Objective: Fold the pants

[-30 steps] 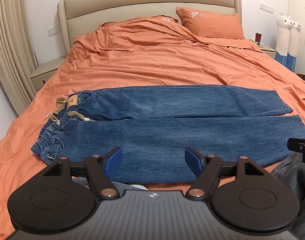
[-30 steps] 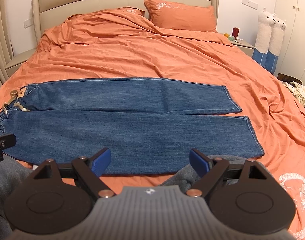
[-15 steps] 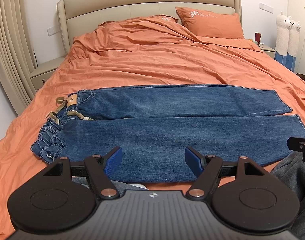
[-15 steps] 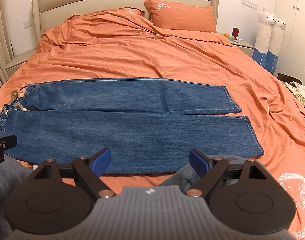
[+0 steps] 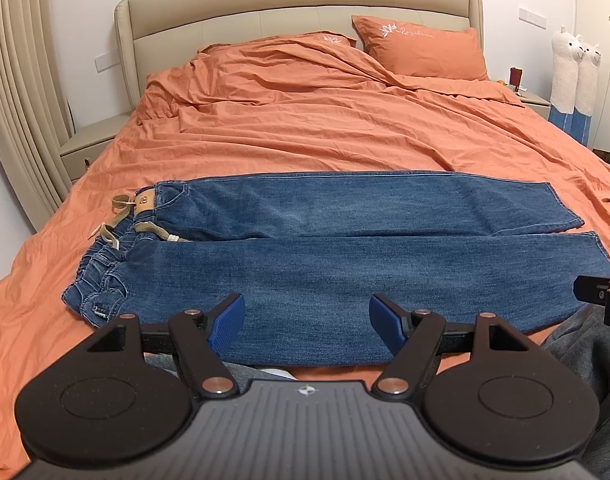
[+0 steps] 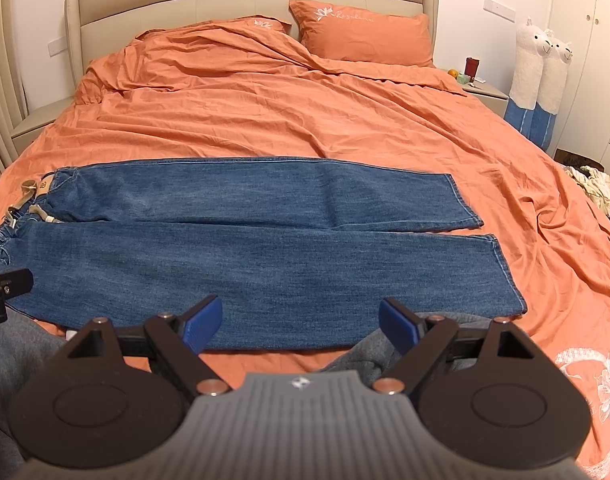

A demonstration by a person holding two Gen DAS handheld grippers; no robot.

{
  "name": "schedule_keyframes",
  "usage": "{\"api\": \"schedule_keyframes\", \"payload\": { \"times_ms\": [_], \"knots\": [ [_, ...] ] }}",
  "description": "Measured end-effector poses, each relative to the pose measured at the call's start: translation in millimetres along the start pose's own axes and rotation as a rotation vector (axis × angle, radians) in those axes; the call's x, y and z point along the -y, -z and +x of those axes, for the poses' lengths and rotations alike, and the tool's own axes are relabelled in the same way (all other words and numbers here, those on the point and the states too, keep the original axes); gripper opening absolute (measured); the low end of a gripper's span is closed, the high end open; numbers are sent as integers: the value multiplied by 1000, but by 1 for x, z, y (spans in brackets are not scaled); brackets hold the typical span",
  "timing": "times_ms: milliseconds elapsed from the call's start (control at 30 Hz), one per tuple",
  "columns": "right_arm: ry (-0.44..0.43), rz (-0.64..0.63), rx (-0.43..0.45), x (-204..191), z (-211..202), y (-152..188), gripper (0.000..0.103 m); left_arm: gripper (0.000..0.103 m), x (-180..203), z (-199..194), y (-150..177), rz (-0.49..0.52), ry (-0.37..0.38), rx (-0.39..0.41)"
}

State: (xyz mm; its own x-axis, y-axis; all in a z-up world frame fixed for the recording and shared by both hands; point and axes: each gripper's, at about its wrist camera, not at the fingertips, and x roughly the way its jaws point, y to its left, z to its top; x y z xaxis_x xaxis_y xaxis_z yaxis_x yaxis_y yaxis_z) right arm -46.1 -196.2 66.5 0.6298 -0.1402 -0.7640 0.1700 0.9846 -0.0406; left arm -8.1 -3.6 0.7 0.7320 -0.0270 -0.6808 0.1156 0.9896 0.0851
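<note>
Blue jeans lie flat across the orange bed, waistband with a tan drawstring at the left, both legs side by side running right to the hems. The jeans also show in the right wrist view. My left gripper is open and empty, held above the near edge of the near leg. My right gripper is open and empty, above the near leg toward the hem end. Each gripper's tip shows at the edge of the other's view.
The orange duvet covers the bed, with pillows at a beige headboard. Nightstands stand on both sides. Two plush llamas lean at the right wall. A clothes pile lies on the floor at right. Grey-clad knees are near me.
</note>
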Motion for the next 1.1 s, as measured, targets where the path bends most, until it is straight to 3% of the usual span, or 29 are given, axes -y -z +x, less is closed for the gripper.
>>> {"api": "schedule_keyframes", "payload": {
  "times_ms": [333,533,600,800,1100],
  "knots": [
    [3,-2,1,-1,-1,0,82,82,-2,1,0,-10,14,-1],
    [-3,-17,0,-3,7,-3,82,71,-22,5,-4,-41,69,4],
    [-20,-34,17,-3,14,-4,82,63,-35,10,-7,-36,59,9],
    [-92,-111,111,0,60,-8,82,60,-106,37,-21,-65,-1,23],
    [-290,66,1,8,172,-13,82,68,-232,126,-36,-116,3,-35]
  ]
}}
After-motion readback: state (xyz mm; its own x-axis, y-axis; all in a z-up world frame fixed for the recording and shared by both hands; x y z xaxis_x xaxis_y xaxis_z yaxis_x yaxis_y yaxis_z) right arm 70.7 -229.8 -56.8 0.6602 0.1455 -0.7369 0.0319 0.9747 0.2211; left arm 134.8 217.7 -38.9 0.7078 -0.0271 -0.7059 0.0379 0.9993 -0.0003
